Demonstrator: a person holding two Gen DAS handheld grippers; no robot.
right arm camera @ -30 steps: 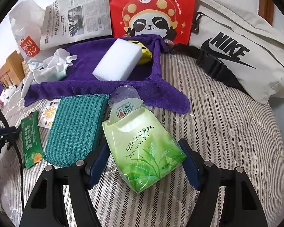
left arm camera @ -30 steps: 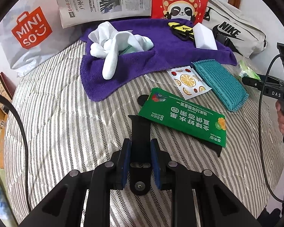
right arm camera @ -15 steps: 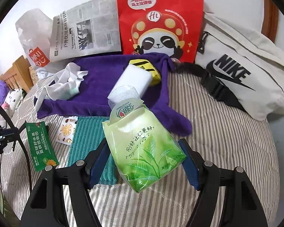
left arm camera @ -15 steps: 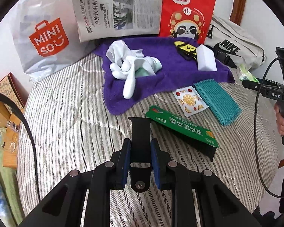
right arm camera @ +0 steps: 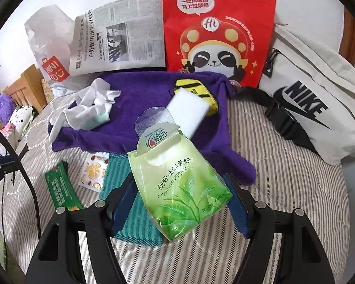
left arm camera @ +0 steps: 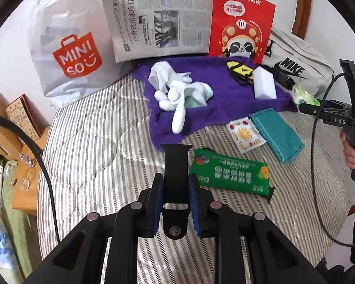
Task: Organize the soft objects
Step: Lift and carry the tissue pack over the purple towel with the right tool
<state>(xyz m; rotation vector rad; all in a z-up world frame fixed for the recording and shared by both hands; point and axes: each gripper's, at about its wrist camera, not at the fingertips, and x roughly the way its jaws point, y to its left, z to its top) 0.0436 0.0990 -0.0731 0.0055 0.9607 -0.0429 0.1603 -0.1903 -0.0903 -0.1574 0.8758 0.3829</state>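
Soft things lie scattered over a striped bed (left arm camera: pixel 87 156), and both grippers hang above it, each with something in its grasp. At the far left a white shopping bag (left arm camera: pixel 68 47) leans against the wall, with a newspaper (left arm camera: pixel 158 23) propped next to it. In front of the newspaper a purple towel (left arm camera: pixel 215 87) is spread on the bed, and a heap of white socks (left arm camera: pixel 177 94) sits on its left half. Nearer the foot of the bed, the left gripper (left arm camera: pixel 176 201) has its 2 blue pads pressed against a black strap (left arm camera: pixel 177 163) that sticks out forward between them, clear of the bedding. Just right of the strap a green packet (left arm camera: pixel 229 172) lies flat on the stripes, and beyond it a small sachet printed with lemon slices (left arm camera: pixel 246 135) touches a teal cloth (left arm camera: pixel 277 135). On the towel's right half a white sponge (left arm camera: pixel 264 82) rests beside a yellow and black item (left arm camera: pixel 240 68) that I cannot quite identify from here. A red paper bag with a panda (right arm camera: pixel 215 30) stands behind them. The right gripper (right arm camera: pixel 179 203) has its fingers set wide around a light green tissue pack (right arm camera: pixel 177 184), tilted, with its flap open at the top; the pack is lifted above the teal cloth and the towel's edge. At the far right a pale bag (right arm camera: pixel 314 99) with a black logo slumps on the bed.
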